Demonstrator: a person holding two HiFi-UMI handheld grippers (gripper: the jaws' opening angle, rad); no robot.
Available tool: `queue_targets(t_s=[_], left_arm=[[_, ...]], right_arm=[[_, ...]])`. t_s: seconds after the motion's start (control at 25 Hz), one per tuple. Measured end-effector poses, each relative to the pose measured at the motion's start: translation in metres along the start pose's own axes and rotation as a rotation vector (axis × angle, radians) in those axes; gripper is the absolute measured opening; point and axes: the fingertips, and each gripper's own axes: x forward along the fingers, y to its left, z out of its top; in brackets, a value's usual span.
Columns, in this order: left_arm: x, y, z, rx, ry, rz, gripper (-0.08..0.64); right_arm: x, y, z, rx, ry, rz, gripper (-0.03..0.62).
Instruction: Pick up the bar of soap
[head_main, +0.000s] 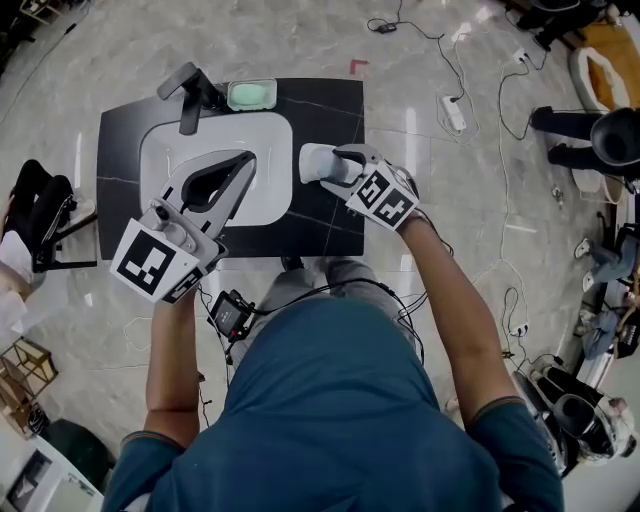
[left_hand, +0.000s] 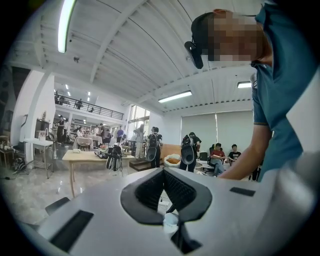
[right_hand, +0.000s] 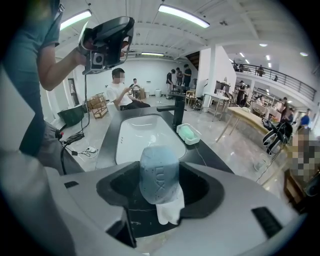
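Starting left: left gripper (head_main: 243, 165) hangs over the white sink (head_main: 272, 205), raised well above it. In the right gripper view it shows high at upper left, above the basin. Its own view looks out into the room, not at the tabletop. Its fingers (left_hand: 147, 187) are clenched, tips meeting, with nothing between them.

Black tabletop (head_main: 330, 110) carries the sink in its middle. Black faucet (head_main: 190, 95) stands at the sink's far left corner. Green soap dish (head_main: 251, 95) sits just right of the faucet, on the far edge of the tabletop. From the right gripper view the dish (right_hand: 190, 133) is beside the faucet base and well apart from the soap.

Right gripper (head_main: 335, 165) is over the bare black tabletop, just right of the sink rim. Its fingers (right_hand: 202, 187) are clamped on the bar of soap (right_hand: 159, 175), one pad on each side. The bar is pale blue, speckled, stands upright on end between the pads, and has LUX pressed into its face. A white scrap (right_hand: 169, 209) hangs from the bar's lower end, touching it. The head view shows the bar (head_main: 312, 162) sticking out of the fingertips toward the sink. Whether the bar is clear of the tabletop I can't tell.
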Motion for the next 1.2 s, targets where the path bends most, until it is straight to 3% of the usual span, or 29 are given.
queue_targets(t_s=[0.64, 1.2], left_arm=[[-0.009, -0.009, -0.003, 0.000, 0.001, -0.021, 0.003], [-0.021, -0.009, -0.008, -0.010, -0.003, -0.019, 0.003]], right_arm=[[-0.027, 0.034, 0.021, 0.019, -0.051, -0.036, 0.261], [-0.016, 0.069, 0.016, 0.032, -0.034, 0.002, 0.261]])
